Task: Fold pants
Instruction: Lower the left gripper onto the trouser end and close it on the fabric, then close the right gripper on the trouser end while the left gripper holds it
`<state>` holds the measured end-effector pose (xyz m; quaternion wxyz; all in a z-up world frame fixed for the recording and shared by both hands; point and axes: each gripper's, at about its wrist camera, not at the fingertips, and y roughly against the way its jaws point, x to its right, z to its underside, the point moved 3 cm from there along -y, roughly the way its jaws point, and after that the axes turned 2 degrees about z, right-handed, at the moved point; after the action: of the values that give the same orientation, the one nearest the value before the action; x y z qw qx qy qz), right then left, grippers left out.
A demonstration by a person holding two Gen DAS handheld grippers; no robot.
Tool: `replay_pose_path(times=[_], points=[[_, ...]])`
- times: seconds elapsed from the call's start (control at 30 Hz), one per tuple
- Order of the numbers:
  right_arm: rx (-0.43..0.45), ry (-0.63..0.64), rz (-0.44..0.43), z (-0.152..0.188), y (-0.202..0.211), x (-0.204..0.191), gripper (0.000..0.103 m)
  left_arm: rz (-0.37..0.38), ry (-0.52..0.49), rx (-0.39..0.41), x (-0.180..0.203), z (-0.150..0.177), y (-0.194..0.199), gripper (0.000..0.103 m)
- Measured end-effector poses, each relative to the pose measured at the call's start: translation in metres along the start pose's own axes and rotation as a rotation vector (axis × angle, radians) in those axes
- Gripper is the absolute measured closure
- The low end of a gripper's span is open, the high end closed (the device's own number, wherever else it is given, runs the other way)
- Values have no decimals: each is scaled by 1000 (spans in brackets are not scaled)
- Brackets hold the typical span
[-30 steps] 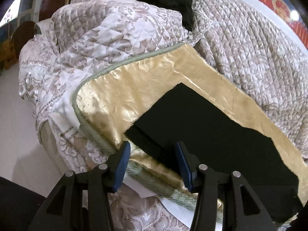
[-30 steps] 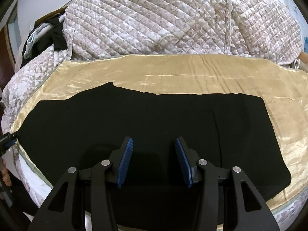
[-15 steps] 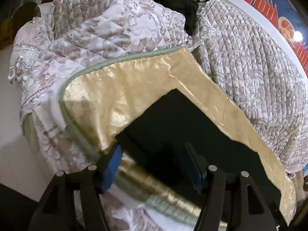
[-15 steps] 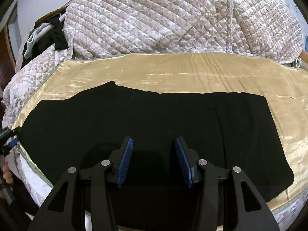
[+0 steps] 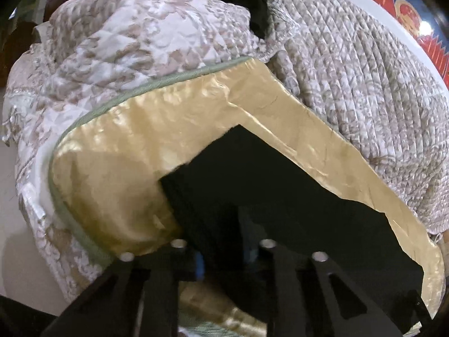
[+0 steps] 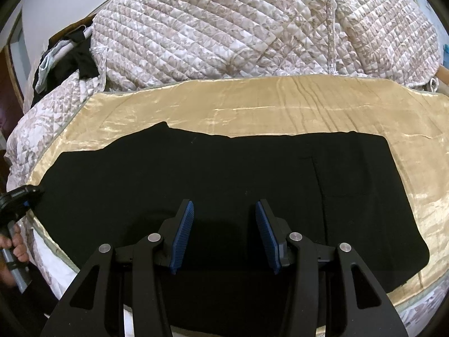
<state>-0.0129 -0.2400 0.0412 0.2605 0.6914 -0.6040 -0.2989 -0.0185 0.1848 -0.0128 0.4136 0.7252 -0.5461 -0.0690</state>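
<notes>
Black pants (image 6: 224, 174) lie flat and folded lengthwise on a gold satin cloth (image 6: 252, 106) on the bed. In the left wrist view the pants' end (image 5: 252, 185) fills the lower right. My left gripper (image 5: 223, 252) is at that end, its fingers dark and blurred against the fabric; it also shows at the pants' left end in the right wrist view (image 6: 25, 196). I cannot tell whether it grips the cloth. My right gripper (image 6: 224, 224) is open and empty, hovering over the pants' near edge at the middle.
A quilted floral bedspread (image 6: 252, 28) is heaped behind the gold cloth and another heap (image 5: 140, 42) lies to the left. Dark and pale clothes (image 6: 64, 59) sit at the back left. The bed edge drops to a pale floor (image 5: 16, 266).
My left gripper has moved forward onto the pants' end and its fingers have drawn closer together. The right gripper has barely moved.
</notes>
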Motion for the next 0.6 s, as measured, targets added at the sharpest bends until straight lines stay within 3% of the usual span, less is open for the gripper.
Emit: replay_pose_path(times=[0.07, 0.2, 0.4, 0.6], points=[[1, -2, -2, 0, 1, 0, 56, 7, -31, -4, 9, -1, 3, 96], [4, -7, -2, -1, 3, 1, 56, 106, -137, -12, 48, -3, 18, 97], [12, -41, 2, -4, 7, 7, 56, 327, -301, -32, 136, 4, 44, 97], [20, -77, 16, -6, 10, 20, 56, 535, -477, -144, 223, 65, 54, 97]])
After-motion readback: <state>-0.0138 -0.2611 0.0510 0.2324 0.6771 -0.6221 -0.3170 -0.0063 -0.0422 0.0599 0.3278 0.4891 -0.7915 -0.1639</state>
